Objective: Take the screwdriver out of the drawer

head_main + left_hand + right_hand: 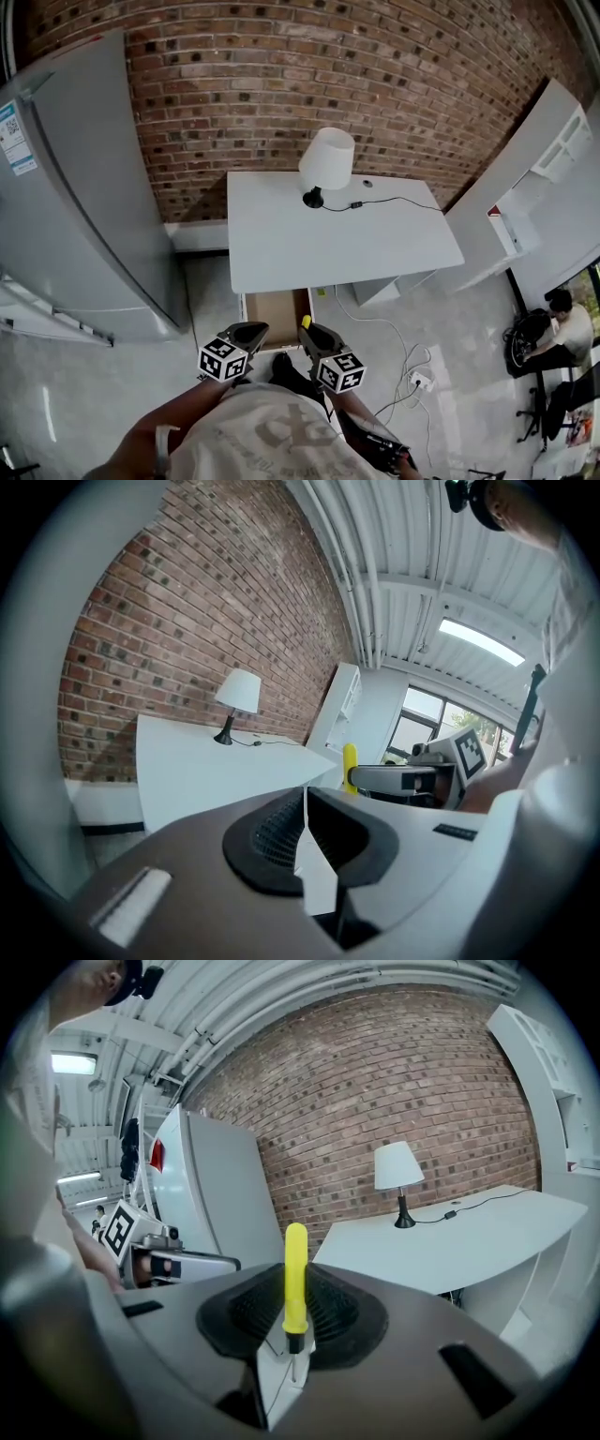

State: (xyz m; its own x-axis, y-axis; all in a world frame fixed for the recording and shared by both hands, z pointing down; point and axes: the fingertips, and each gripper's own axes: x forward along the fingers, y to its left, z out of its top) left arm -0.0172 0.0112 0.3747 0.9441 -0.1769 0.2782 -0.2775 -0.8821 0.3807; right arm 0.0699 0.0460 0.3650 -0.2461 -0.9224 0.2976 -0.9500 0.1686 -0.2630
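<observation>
Right gripper (293,1318): fingers clenched on the yellow screwdriver (295,1269). The handle is pinched between the ribbed pads (330,1312) and sticks out past the fingertips. The dark collar and thin metal shaft run back between the fingers toward the gripper body. The screwdriver is out of the drawer (277,319) and held in the air.

Left gripper (305,834): fingers pressed together, only a thin seam between the pads, nothing in them. It's level with the right gripper and just to its left, not touching.

Head view: both grippers are held close to the person's chest. The open drawer, brown inside, is just beyond both sets of fingertips, under the front edge of the white table (375,248). Further beyond the fingertips, a white-shaded lamp (326,161) stands at the table's far edge against the brick wall (309,66). A grey fridge (80,206) is well off to the outer side of the left fingers.
</observation>
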